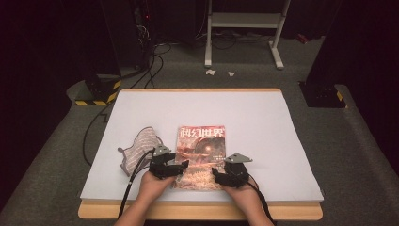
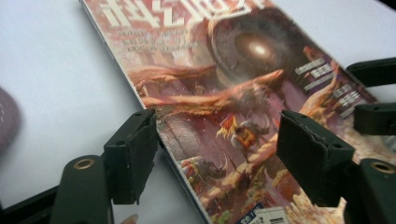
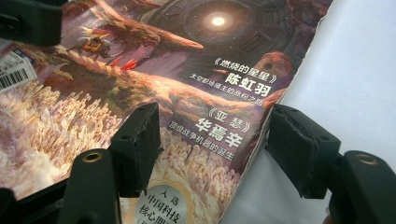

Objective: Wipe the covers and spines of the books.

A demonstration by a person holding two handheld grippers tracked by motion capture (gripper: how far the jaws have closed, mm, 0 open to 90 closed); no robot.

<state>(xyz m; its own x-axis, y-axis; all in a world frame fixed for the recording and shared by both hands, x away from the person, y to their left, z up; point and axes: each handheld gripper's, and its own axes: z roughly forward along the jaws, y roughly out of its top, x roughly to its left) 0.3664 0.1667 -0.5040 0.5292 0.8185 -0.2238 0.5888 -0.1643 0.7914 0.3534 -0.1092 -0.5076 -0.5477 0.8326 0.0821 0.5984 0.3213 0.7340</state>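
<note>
High view: a striped cloth (image 1: 140, 147) lies near the surface's (image 1: 263, 117) left edge, and the magazine (image 1: 201, 141) lies flat by the near edge. The left gripper (image 1: 181, 165) straddles its left edge and the right gripper (image 1: 217, 173) its right edge. Both look part-open, not yet squeezing, probably to lift both sides together.

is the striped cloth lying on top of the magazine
No, in the high view the striped cloth lies on the white table to the left of the magazine, off its cover.
</note>
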